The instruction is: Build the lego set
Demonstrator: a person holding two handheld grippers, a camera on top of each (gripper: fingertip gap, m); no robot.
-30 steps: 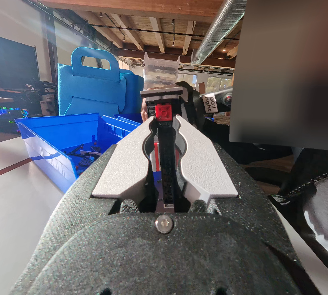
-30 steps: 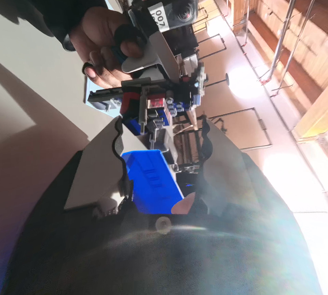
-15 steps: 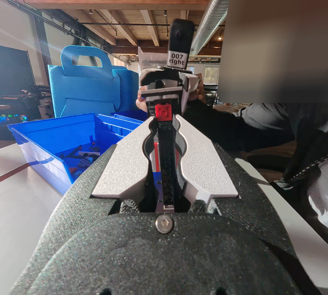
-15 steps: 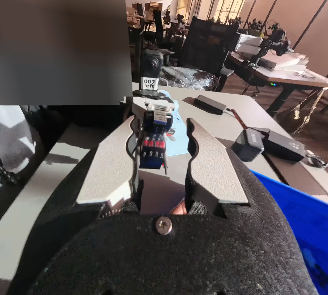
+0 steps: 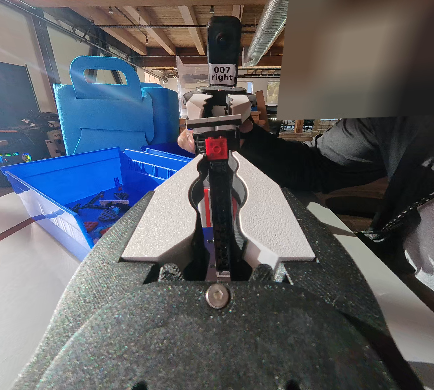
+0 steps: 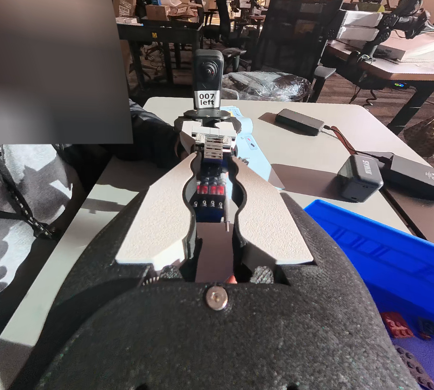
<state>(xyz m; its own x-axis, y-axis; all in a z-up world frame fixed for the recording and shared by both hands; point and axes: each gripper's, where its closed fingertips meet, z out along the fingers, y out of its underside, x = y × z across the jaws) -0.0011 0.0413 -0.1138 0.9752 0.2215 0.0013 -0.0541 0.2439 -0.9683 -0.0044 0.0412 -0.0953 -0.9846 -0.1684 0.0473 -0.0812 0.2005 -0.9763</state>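
Observation:
A lego model (image 5: 216, 148) of black, grey, red and blue bricks is held in the air between both grippers. My left gripper (image 5: 217, 155) is shut on one end, with a red brick at its fingertips and a long black beam running back between the fingers. My right gripper (image 6: 213, 156) faces it and has closed around the other end of the model (image 6: 210, 193), fingertips against its sides. The right gripper shows beyond the model in the left wrist view (image 5: 218, 106). The left gripper shows in the right wrist view (image 6: 209, 125).
A blue bin (image 5: 58, 172) with several loose lego pieces stands left of the left gripper, also seen in the right wrist view (image 6: 375, 249). A blue foam case (image 5: 105, 115) stands behind it. On the white table (image 6: 305, 150) lie a light blue booklet (image 6: 256, 162) and black power bricks (image 6: 359, 176). The grippers are tip to tip, or close to it.
My right gripper turned upright, lined up opposite the left one and closed its fingers onto the model. The left gripper kept hold of the model and hardly moved.

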